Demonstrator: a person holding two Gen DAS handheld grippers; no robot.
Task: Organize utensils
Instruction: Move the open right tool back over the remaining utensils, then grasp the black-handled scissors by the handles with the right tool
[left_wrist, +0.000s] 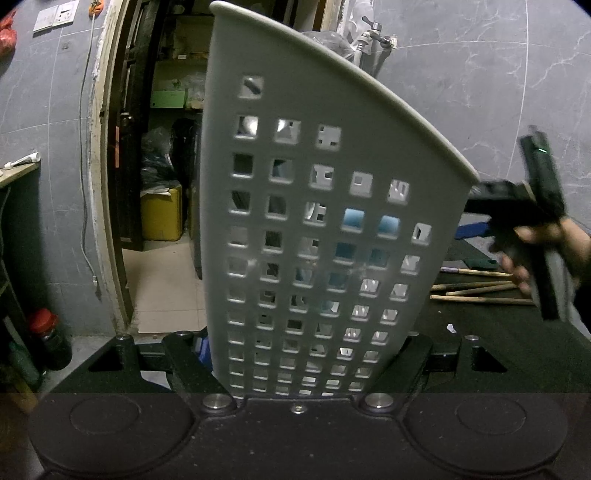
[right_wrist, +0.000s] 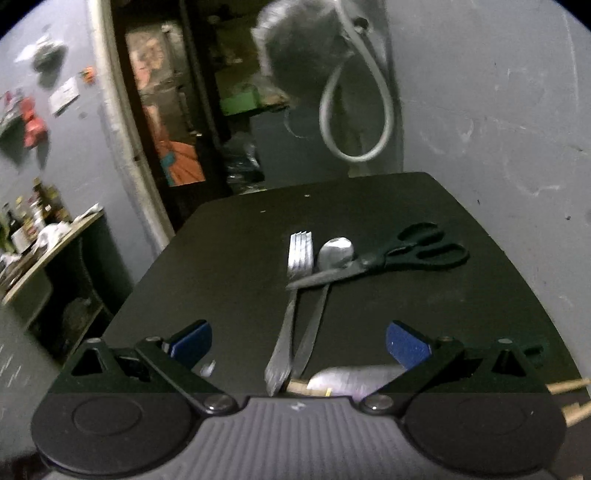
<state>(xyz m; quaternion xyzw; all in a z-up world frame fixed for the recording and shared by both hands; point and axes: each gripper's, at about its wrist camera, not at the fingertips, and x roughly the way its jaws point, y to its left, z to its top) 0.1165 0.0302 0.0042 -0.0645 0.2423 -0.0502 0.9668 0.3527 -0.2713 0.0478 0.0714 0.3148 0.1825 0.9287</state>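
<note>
White perforated utensil holder (left_wrist: 314, 236) upright, clamped at its base. Fork (right_wrist: 295, 288) and spoon (right_wrist: 325, 280) side by side on dark surface (right_wrist: 221, 258), black-handled scissors (right_wrist: 388, 258) lying across them. Wooden chopsticks (left_wrist: 476, 291) nearby.

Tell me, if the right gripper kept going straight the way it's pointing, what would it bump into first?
Most likely the fork and spoon, lying on the black table between the right gripper's open jaws. The scissors cross them further on. Depth is hard to judge here.

right gripper (right_wrist: 298, 347) stands wide open at the bottom of the frame; at centre a fork (right_wrist: 291, 299) and spoon (right_wrist: 321, 288) lie side by side, black scissors (right_wrist: 384, 260) across them, on a dark table (right_wrist: 461, 306).
</note>
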